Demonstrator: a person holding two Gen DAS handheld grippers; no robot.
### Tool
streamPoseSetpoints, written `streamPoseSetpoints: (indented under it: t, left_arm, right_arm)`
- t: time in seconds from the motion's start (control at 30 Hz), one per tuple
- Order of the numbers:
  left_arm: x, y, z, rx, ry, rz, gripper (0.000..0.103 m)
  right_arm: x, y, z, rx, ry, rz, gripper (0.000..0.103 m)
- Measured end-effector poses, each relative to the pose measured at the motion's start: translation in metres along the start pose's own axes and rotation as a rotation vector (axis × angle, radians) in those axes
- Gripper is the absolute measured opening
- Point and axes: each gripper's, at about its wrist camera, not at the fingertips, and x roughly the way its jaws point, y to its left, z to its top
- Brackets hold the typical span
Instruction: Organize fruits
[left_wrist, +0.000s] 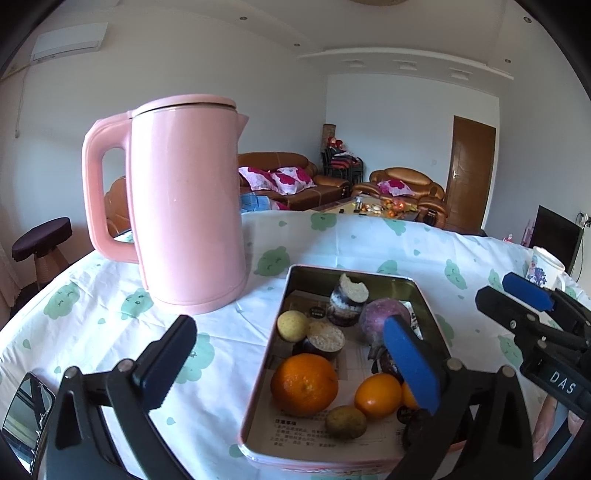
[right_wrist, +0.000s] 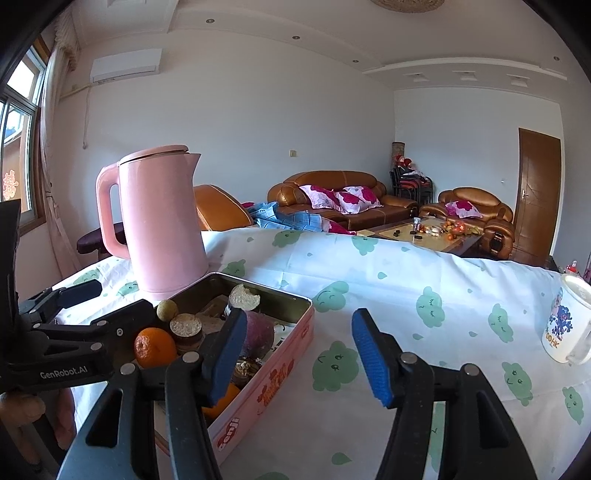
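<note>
The fruits sit together in the pink tin (left_wrist: 258, 387), kettle (left_wrist: 184, 206) at its 11 o'clock. Both grippers, left (left_wrist: 291, 369) and right (right_wrist: 299, 354), have jaws apart, empty.

fruits (left_wrist: 304, 384) lie in the tin (left_wrist: 258, 387); kettle (left_wrist: 184, 206) behind-left, mug (right_wrist: 565, 325) far right.

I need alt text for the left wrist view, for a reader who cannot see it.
The open left gripper hovers over a pink tin holding oranges and other fruit, gripping nothing. A pink kettle stands behind the tin on a white tablecloth with green prints; the right gripper shows at the right edge.
</note>
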Motion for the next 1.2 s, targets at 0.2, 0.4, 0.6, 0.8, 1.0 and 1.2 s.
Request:
streamPoseSetpoints:
  t: [0.2, 0.4, 0.6, 0.8, 1.0, 1.2]
  left_arm:
    - [-0.0004, -0.0017, 0.0, 0.012, -0.003, 0.002, 0.103]
    - [-0.0009, -0.0026, 0.0001, 0.015, -0.004, 0.003, 0.103]
    - [-0.0018, -0.0038, 0.0005, 0.023, -0.007, 0.007, 0.103]
    - [-0.0029, -0.006, 0.0009, 0.035, -0.01, 0.008, 0.103]
    - [-0.0004, -0.0059, 0.0017, 0.039, 0.002, 0.024, 0.103]
    - [-0.0013, -0.01, 0.0014, 0.066, -0.005, 0.023, 0.103]
  right_arm:
    - [0.0008, -0.0024, -0.0009, 0.007, 0.002, -0.005, 0.061]
    - [0.0009, -0.0018, -0.0013, 0.007, 0.003, -0.007, 0.061]
    - [0.0024, -0.0027, -0.0018, 0.012, 0.008, -0.013, 0.061]
    - [0.0033, -0.0035, -0.0022, 0.015, 0.016, -0.013, 0.061]
    - [0.0029, -0.0036, -0.0028, 0.017, 0.017, -0.013, 0.061]
    - [0.0032, -0.0027, -0.0033, 0.019, 0.019, -0.017, 0.061]
